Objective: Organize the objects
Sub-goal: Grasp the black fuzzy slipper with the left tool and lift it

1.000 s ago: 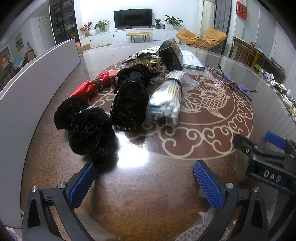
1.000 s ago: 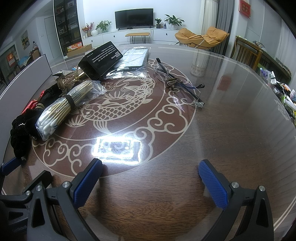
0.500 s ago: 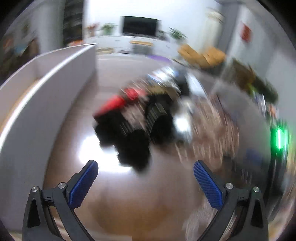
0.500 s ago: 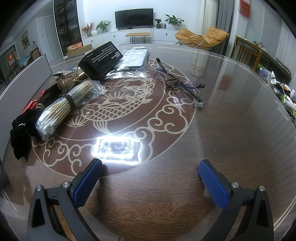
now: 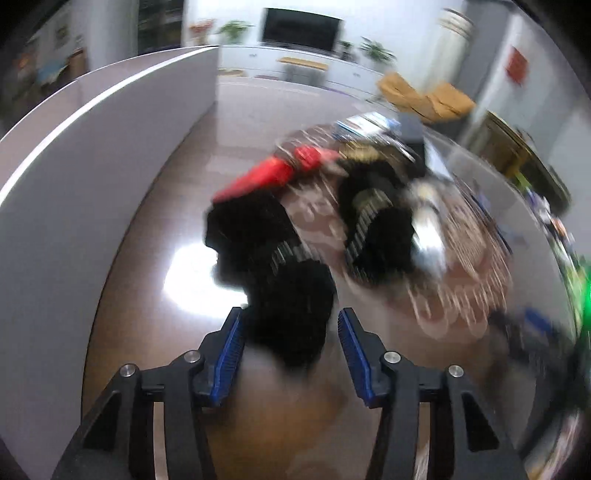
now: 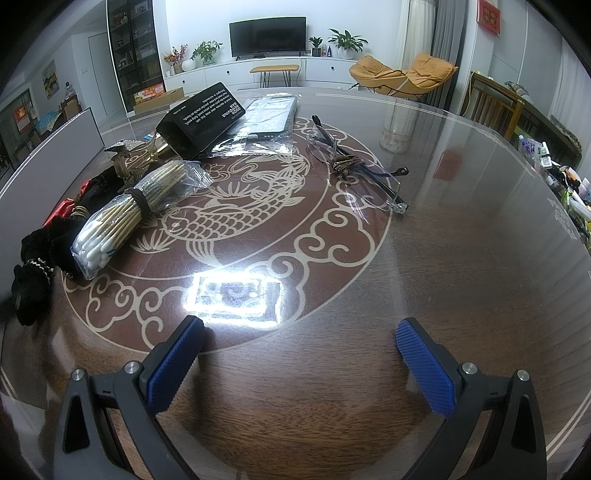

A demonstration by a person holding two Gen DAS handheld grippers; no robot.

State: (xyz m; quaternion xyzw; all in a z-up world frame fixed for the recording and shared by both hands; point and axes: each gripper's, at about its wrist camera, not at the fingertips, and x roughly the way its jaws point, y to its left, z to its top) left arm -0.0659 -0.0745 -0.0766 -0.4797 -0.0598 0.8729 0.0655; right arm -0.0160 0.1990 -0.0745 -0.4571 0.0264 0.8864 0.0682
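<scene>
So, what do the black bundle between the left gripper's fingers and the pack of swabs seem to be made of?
Black bundle: probably soft, fuzzy fabric; matte, shapeless outline, though blurred. The left gripper is closing around it.
Pack of swabs: thin glossy clear plastic, crinkled; inside, sticks with white tips that look like cotton.

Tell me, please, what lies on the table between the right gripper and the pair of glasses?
Nothing: in the right wrist view only bare glossy table lies between the right gripper and the glasses.

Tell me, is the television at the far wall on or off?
Off, apparently: the television screen is uniformly dark in the right wrist view, showing no picture.
</scene>
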